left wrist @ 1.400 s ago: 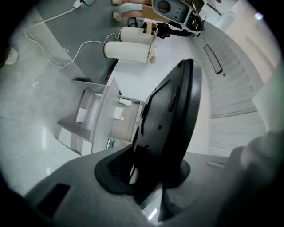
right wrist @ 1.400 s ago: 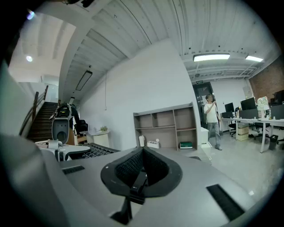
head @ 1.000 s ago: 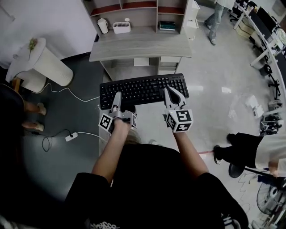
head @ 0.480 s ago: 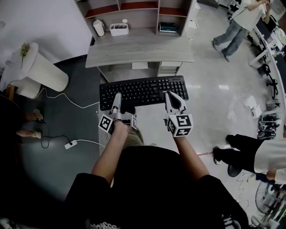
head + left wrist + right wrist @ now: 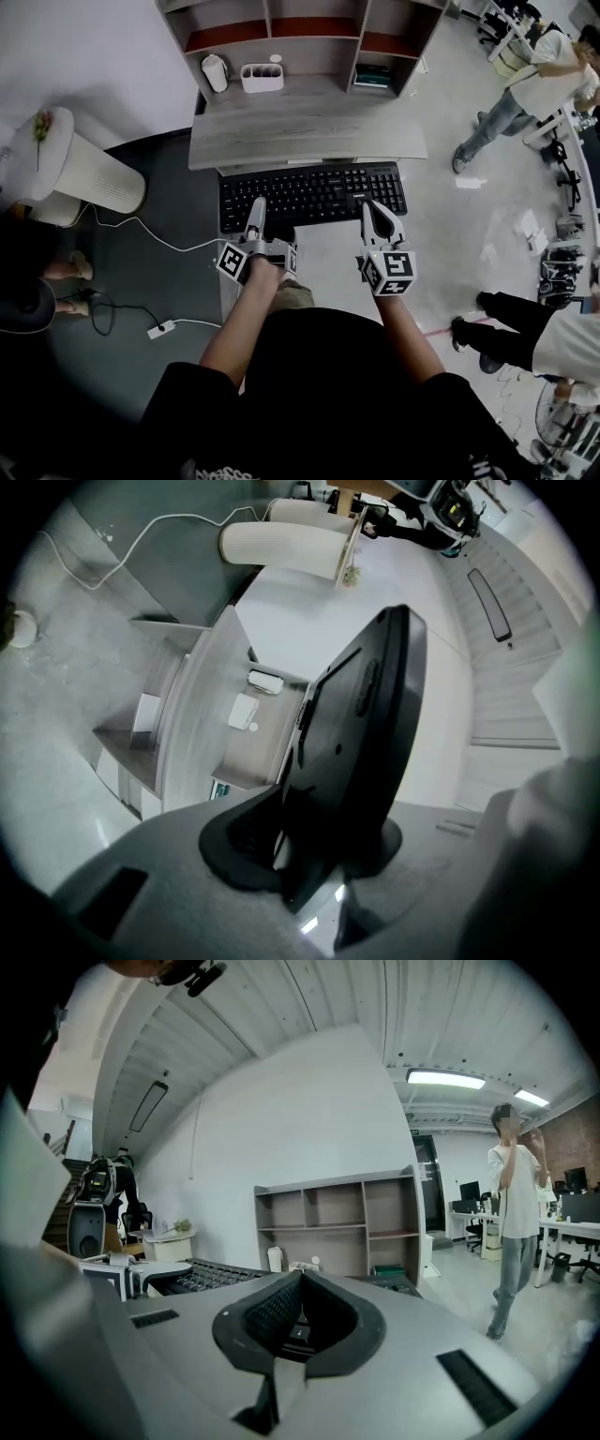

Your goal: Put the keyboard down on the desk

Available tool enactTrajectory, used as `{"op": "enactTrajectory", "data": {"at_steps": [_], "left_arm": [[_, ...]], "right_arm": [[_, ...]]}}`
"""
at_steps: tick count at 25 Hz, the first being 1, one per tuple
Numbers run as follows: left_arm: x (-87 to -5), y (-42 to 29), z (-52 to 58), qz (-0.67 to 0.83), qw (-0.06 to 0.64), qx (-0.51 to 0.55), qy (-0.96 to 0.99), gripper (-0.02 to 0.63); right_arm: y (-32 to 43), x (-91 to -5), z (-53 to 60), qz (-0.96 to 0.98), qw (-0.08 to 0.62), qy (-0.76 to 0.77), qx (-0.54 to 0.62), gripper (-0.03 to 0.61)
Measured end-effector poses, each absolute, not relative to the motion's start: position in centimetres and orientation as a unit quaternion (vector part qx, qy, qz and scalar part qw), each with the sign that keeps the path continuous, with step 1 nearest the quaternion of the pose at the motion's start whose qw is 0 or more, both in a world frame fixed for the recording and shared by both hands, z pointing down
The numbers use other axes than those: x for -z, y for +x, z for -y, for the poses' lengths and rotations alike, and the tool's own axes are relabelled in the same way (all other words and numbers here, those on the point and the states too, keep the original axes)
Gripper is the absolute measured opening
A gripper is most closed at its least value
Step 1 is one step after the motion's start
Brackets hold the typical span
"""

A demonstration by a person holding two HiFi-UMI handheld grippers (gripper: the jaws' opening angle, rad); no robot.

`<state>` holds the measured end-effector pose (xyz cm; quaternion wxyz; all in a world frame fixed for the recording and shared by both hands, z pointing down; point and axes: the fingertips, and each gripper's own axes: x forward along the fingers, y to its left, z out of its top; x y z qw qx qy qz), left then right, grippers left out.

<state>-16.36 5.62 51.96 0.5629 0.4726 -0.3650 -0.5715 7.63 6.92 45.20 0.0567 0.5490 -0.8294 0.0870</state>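
A black keyboard (image 5: 312,195) hangs level in the air just in front of the grey desk (image 5: 305,131), its far edge at the desk's front edge. My left gripper (image 5: 255,217) is shut on the keyboard's near edge toward the left end. My right gripper (image 5: 377,214) is shut on the near edge toward the right end. In the left gripper view the keyboard's dark underside (image 5: 361,733) stands clamped between the jaws, with the desk (image 5: 192,733) beyond it. In the right gripper view the keys (image 5: 202,1276) show to the left of the closed jaws.
On the desk's back stand a white jug (image 5: 215,71), a white organiser (image 5: 262,77) and a green book (image 5: 375,75) under shelves. A white cylinder (image 5: 80,164) stands left, a power strip (image 5: 161,329) lies on the floor. People (image 5: 516,94) stand at right.
Both grippers have carried the keyboard forward to the desk's front edge. The grips are unchanged. A person at the right has walked on.
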Motion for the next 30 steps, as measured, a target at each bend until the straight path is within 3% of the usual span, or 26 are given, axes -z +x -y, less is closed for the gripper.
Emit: {"op": "enactTrajectory", "data": {"at_steps": [14,30], "left_arm": [[-49.8,-23.1,5.2,0.325,0.573,0.546,0.517,0.108],[-52.3,-22.8,10.7,0.36,0.569,0.545,0.5,0.109]], "right_arm": [[-1.9,-44.3,1.7,0.827,0.092,0.553,-0.045,0.012],[0.8,-48.6,8.6,0.827,0.078,0.549,-0.09,0.014]]}}
